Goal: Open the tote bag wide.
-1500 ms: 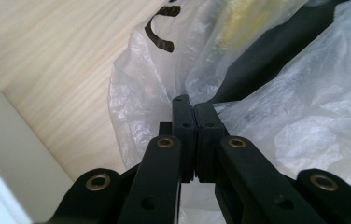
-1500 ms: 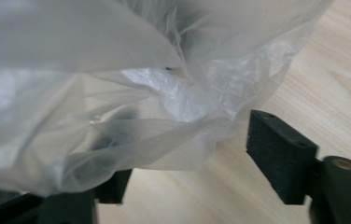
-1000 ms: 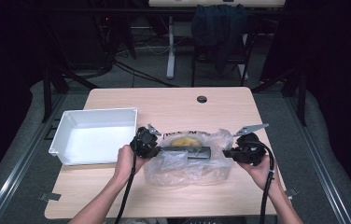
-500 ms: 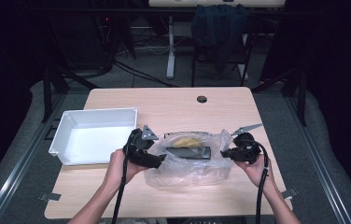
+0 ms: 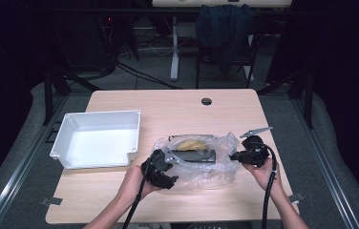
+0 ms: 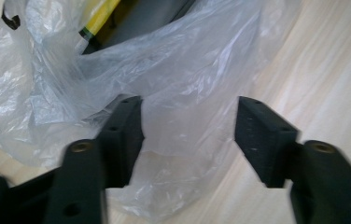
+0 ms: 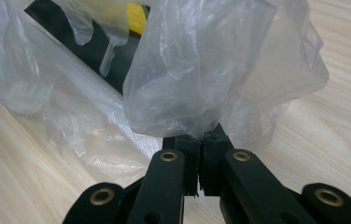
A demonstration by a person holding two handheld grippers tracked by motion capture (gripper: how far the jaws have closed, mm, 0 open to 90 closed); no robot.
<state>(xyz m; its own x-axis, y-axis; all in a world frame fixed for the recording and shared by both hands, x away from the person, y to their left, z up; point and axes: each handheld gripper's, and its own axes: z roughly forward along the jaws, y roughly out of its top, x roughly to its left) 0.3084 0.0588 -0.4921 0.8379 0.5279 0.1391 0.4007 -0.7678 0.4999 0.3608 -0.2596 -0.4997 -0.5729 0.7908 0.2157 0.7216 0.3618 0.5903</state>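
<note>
A clear plastic bag [image 5: 201, 164] lies crumpled at the table's front middle. Inside it are a black bar-shaped item [image 5: 197, 155] and something yellow [image 5: 189, 143]. My right gripper [image 5: 232, 155] is shut on the bag's right edge, and the film [image 7: 197, 79] bunches up from between its pads [image 7: 190, 154]. My left gripper [image 5: 168, 171] sits at the bag's near left corner. Its jaws have just been closing, but they still stand apart, and the bag film [image 6: 187, 140] lies loose between the pads [image 6: 127, 130] without being pinched.
A white plastic bin [image 5: 101, 114] stands left of the bag on the wooden table [image 5: 263, 114]. A cable hole [image 5: 206, 101] sits near the table's far edge. Beyond the table a chair with a dark garment [image 5: 223, 24] stands on a dim floor.
My left gripper has moved from the bag's left edge toward the near side and a little right, and its jaws now stand apart. The right gripper has stayed on the bag's right edge.
</note>
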